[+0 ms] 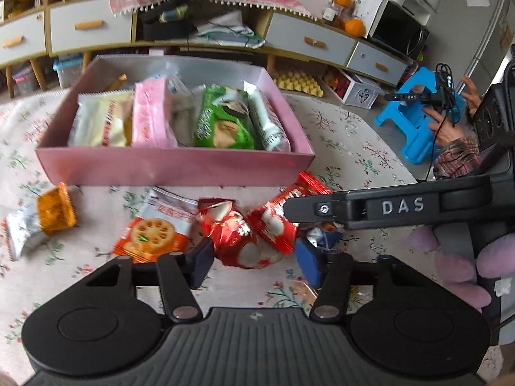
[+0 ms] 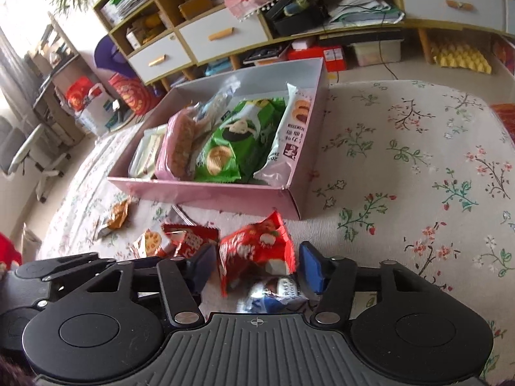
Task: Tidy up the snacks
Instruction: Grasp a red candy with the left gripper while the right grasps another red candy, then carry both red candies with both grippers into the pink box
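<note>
Two handheld grippers come down on loose snacks scattered over a floral tablecloth (image 2: 402,148). The left gripper (image 1: 254,259) has its pads against a crumpled red packet (image 1: 236,238) — clenched on it, as far as the left wrist view shows. The right gripper (image 2: 257,268) brackets a second red packet (image 2: 257,254), its blue pads at or near the wrapper's edges; whether they press cannot be told. A blue-and-silver wrapper (image 2: 273,294) lies just beneath, at 6 o'clock of that packet. At 12 o'clock of both grippers stands the pink box (image 1: 173,164), already holding a green biscuit pack (image 1: 223,119), a pink pack (image 1: 149,115) and pale ones. An orange cracker packet (image 1: 151,234) lies at 9 o'clock of the left gripper — near it, with an orange-and-silver wrapper (image 1: 42,218) further out.
</note>
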### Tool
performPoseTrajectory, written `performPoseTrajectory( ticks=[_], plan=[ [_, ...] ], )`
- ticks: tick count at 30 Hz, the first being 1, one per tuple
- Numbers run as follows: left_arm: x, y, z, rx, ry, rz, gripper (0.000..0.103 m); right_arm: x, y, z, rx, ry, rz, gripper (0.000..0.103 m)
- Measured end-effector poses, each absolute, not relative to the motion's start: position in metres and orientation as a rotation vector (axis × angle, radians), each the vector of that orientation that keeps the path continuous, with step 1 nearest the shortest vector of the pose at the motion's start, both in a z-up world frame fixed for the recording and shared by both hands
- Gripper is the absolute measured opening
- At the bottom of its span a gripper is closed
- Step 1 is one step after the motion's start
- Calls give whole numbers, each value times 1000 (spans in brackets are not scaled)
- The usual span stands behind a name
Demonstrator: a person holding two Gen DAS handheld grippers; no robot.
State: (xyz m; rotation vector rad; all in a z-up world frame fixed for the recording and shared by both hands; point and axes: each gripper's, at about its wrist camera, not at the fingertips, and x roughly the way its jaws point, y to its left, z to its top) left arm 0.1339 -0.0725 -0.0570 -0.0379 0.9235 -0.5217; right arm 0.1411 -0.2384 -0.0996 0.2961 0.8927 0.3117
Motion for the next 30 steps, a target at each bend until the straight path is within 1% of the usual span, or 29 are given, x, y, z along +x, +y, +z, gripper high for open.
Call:
performPoseTrajectory(
  ticks=[1, 2, 5, 6, 7, 11, 13, 16, 18, 19, 22, 23, 24, 26, 30],
  plan=[
    [134, -75, -58, -39, 927, -524, 42, 142, -238, -101, 297, 900, 321, 43],
    [135, -77, -59, -37, 930, -526, 38, 143, -238, -102, 299, 906, 327, 42],
    [134, -82, -61, -20, 925, -523, 36, 142, -238, -103, 294, 906, 337, 40],
    [133, -83, -61, -11, 920, -523, 34, 142, -238, -103, 291, 904, 339, 39],
    [132, -83, -61, -5, 918, -524, 29, 141, -239, -104, 291, 902, 340, 38],
    [131, -83, -60, 6, 916, -515, 24, 140, -243, -103, 305, 902, 342, 37],
    [130, -82, -58, 15, 913, -512, 24, 139, -243, -103, 299, 901, 341, 36],
    [129, -81, -55, 29, 902, -517, 22, 140, -243, -102, 310, 906, 337, 40],
    [128, -80, -54, 36, 902, -520, 22, 141, -245, -103, 327, 915, 338, 48],
    [128, -79, -54, 37, 904, -521, 22, 141, -245, -104, 328, 918, 336, 49],
    [128, -75, -53, 41, 909, -521, 21, 142, -242, -107, 311, 926, 333, 49],
    [128, -73, -53, 40, 911, -521, 20, 141, -240, -107, 295, 922, 332, 45],
    [128, -71, -53, 36, 913, -520, 20, 140, -238, -107, 279, 921, 334, 35],
    [128, -68, -51, 27, 916, -523, 19, 140, -234, -106, 273, 921, 345, 33],
    [125, -61, -47, 27, 916, -534, 18, 137, -233, -102, 278, 912, 349, 25]
  ],
)
